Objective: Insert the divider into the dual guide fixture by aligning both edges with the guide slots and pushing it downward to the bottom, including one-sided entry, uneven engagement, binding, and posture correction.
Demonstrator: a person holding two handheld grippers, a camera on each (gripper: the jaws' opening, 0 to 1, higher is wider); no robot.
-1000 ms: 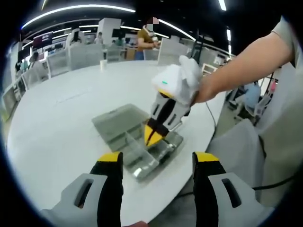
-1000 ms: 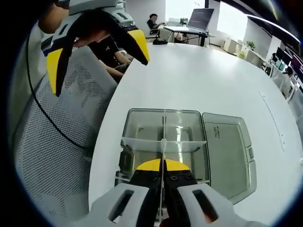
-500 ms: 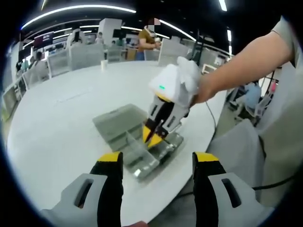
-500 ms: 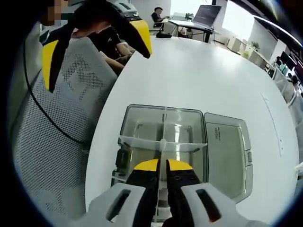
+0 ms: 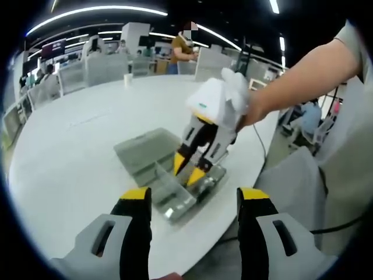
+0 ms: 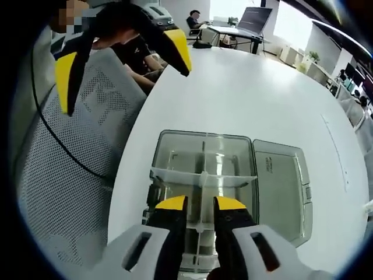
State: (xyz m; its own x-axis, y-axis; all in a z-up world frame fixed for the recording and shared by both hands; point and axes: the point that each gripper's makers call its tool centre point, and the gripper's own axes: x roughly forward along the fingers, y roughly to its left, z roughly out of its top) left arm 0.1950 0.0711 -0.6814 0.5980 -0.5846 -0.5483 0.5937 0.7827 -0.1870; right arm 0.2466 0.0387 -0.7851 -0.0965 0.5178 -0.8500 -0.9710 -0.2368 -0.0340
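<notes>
Clear plastic divider (image 6: 201, 175) stands in the dual guide fixture (image 6: 175, 153) on the white counter (image 6: 250, 93); both claws, right (image 6: 199, 205) and left (image 5: 194, 198), gape empty. Uneven seating could bind it.

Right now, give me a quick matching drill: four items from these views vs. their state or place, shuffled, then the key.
Items:
1. right gripper
2. left gripper
3. divider
4. lid

States:
A. lying flat on the table beside the clear box
B. open, jaws just apart on either side of the divider's top edge
C. standing upright in the box, nothing gripping it
D. open wide, held off the table edge, away from the box

Pairs: 1-B, 2-D, 3-C, 4-A
</notes>
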